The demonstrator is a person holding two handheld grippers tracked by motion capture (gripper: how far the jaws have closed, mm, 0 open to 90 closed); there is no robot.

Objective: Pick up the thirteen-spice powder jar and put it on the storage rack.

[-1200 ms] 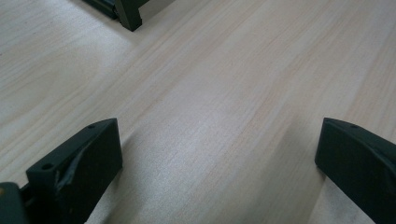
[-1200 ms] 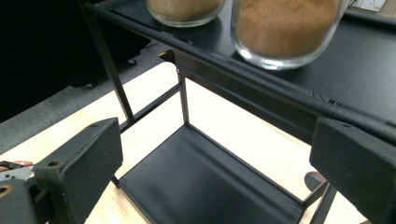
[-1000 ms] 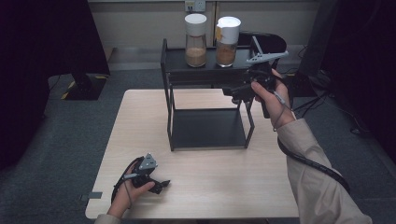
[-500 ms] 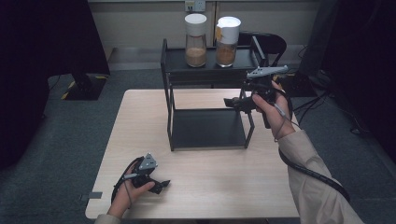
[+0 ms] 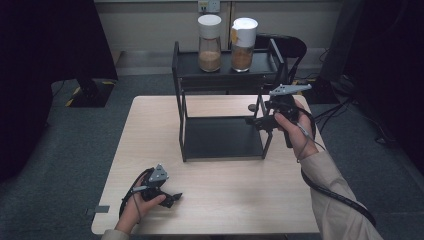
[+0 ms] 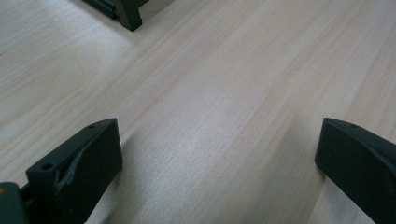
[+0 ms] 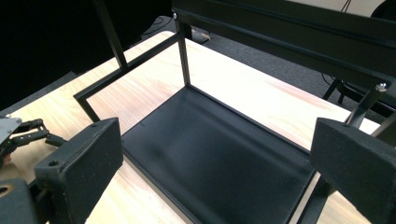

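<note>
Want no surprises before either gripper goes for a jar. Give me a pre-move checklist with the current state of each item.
1. Right gripper open, nothing held: ok.
2. Left gripper open, low over the table: ok.
3. Both jars upright on the rack's top shelf, the grey-lidded jar left of the white-lidded jar: ok.
4. Rack's bottom shelf bare: ok.
5. Jar lids tight: cannot tell.

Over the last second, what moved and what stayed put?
The right claw drew back from beside the rack's top shelf, coming down and toward the person along the rack's right side; it now sits open near the lower shelf's right front post, holding nothing. The left claw stayed resting open on the table. Both jars remain on the top shelf.
</note>
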